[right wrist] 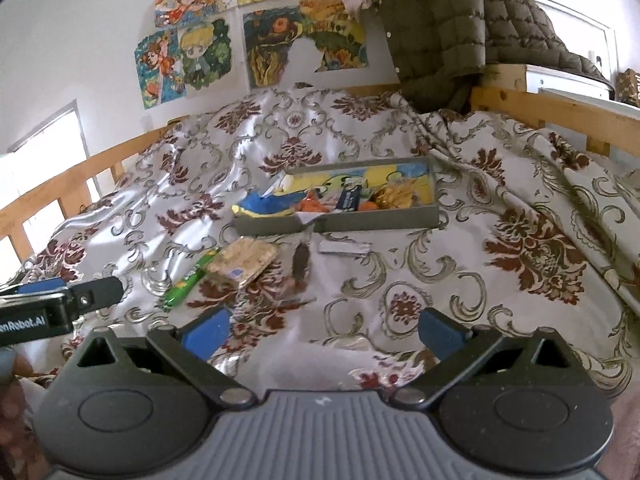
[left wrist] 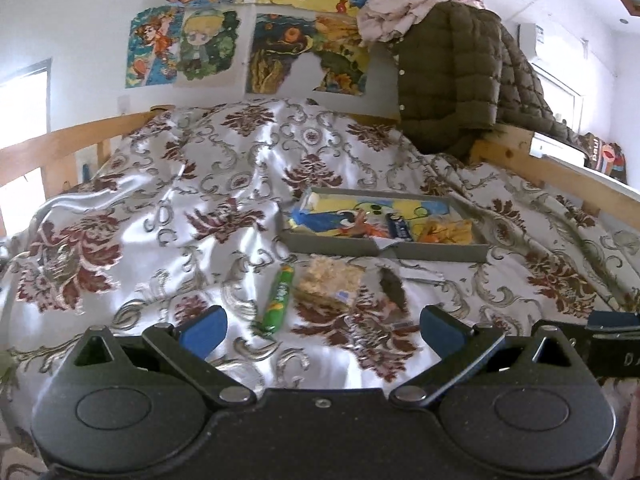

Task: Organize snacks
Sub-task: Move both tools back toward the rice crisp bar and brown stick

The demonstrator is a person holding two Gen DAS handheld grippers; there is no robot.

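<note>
A shallow grey tray point(left wrist: 332, 243) point(right wrist: 384, 219) rests on the patterned bedspread and holds several snack packets, among them a dark blue bar point(left wrist: 398, 226) point(right wrist: 349, 199) and a yellow-orange packet point(left wrist: 448, 230) point(right wrist: 396, 196). In front of the tray lie a green tube-shaped snack point(left wrist: 279, 298) point(right wrist: 188, 280), a clear pack of beige crackers point(left wrist: 330, 280) point(right wrist: 244, 258) and a dark brown wrapped piece point(left wrist: 392, 286) point(right wrist: 301, 261). My left gripper point(left wrist: 322, 330) stands open just short of these. My right gripper point(right wrist: 326, 332) is open over bare bedspread, to their right.
A white strip of wrapper point(right wrist: 344, 247) lies before the tray. A wooden bed rail point(left wrist: 68, 140) point(right wrist: 560, 108) borders the bed; an olive puffer jacket point(left wrist: 452, 76) hangs at the back right. Drawings point(left wrist: 188, 46) cover the wall. The left gripper's side point(right wrist: 60, 304) enters the right wrist view.
</note>
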